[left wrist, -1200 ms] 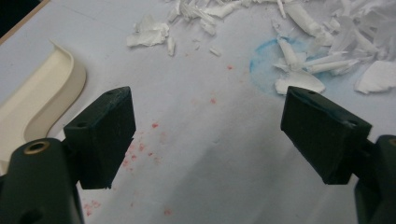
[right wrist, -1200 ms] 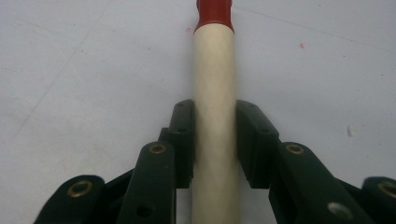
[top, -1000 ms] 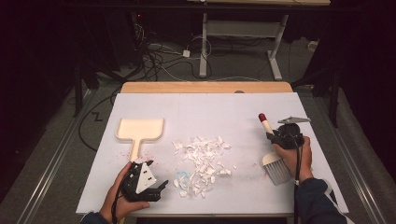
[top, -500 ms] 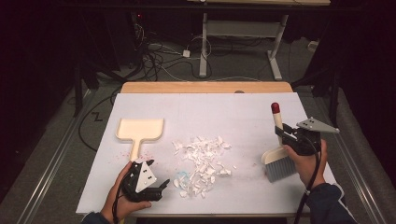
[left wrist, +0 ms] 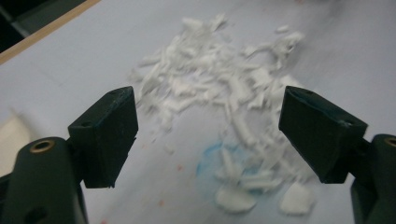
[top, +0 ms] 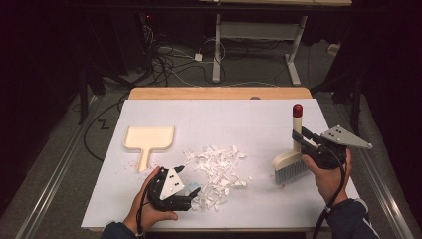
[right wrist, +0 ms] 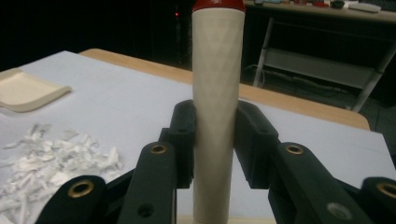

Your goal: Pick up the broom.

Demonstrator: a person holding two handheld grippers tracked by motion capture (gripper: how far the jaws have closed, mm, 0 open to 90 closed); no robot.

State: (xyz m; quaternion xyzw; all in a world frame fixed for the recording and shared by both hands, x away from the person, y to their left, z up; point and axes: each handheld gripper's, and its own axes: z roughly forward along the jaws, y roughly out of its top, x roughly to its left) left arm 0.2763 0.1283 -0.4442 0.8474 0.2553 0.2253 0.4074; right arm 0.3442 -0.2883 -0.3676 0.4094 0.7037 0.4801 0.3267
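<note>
- High view: the right gripper (top: 304,143) is sitting near the table's right edge, its jaws clamping the cream handle of a brush (top: 293,155), which is standing upright with its red cap on top and its grey bristles pointing down at the white table (top: 249,117)
- The brush head is hanging just right of a heap of white paper scraps (top: 216,172) that is lying near the middle of the front half of the table
- The left gripper (top: 191,195) is lying low by the front edge, left of centre, jaws apart and pointing right into the near side of the scraps
- A cream dustpan (top: 148,140) is lying flat towards the left edge, its handle pointing at the front edge, apart from the scraps
- Left gripper view: the two black jaws are standing wide apart with nothing between them, looking over the paper scraps (left wrist: 224,93); a faint blue mark is showing on the table among the nearest pieces
- Right gripper view: the jaws are pressing on both sides of the brush (right wrist: 217,107) handle, which is rising straight up between them; the paper scraps (right wrist: 51,158) are lying at lower left and the dustpan (right wrist: 25,91) is resting beyond them at far left
</note>
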